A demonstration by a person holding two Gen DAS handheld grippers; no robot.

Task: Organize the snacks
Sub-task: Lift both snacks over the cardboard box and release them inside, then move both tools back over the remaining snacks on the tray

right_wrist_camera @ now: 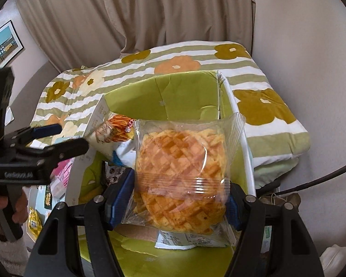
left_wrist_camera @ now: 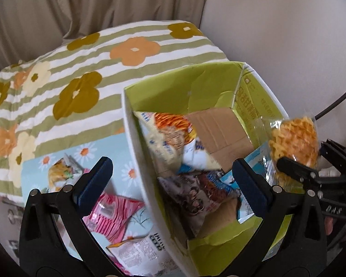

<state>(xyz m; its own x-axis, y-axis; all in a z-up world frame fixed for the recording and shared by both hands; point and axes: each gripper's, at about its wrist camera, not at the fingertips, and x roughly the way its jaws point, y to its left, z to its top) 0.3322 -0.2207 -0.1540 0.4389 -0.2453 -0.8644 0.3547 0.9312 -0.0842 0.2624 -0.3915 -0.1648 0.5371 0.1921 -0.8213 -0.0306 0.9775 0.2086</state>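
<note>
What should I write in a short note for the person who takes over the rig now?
Right gripper: shut on the waffle pack, held above the open box.
Left gripper: open, empty, astride the box's near wall.
Done: several packs are in the box, among them a noodle pack and a dark pack.
Left: release the waffle pack into the box; then likely the pink pack and the other packs outside it on the blue mat.

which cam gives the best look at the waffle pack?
Right wrist. The waffle pack fills the centre of that view, clamped between the right gripper fingers above the green box, with its lattice and clear wrapper sharp. The left wrist view catches it only small, at the right edge, partly behind gripper parts.
</note>
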